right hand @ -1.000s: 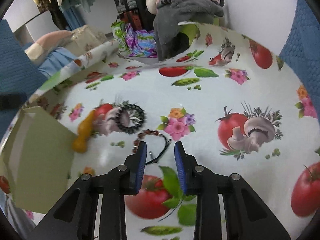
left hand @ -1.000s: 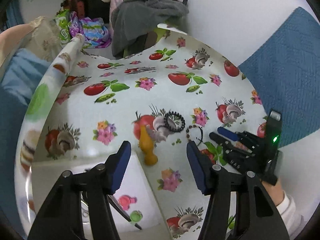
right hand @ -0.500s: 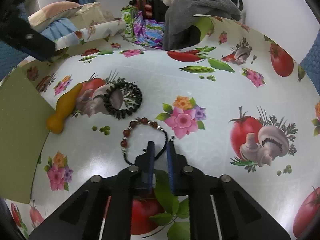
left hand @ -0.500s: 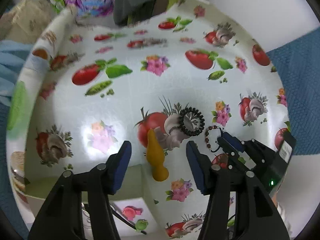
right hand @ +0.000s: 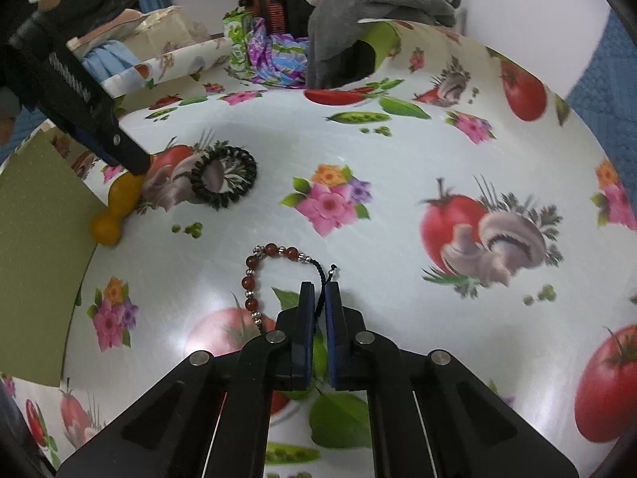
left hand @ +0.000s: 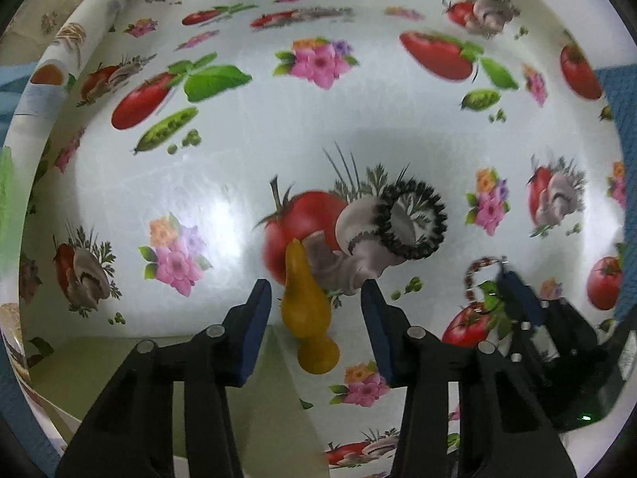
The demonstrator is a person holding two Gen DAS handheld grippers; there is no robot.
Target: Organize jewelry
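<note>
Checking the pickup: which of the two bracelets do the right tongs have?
The red-bead bracelet, pinched by its black cord in the right tongs; the black bracelet lies untouched.

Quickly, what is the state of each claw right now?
Left claw: open, jaws closing around the yellow gourd-shaped piece, not yet gripping.
Right claw: closed on the cord of the red bead bracelet.

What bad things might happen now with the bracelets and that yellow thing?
The right gripper is shut only on the thin black cord of the red bead bracelet, so the beads may swing or the cord slip when lifted. The left gripper has been closing around the yellow gourd-shaped piece; its smooth, rounded body might squirt out sideways, perhaps into the black bracelet lying close beside it.
</note>
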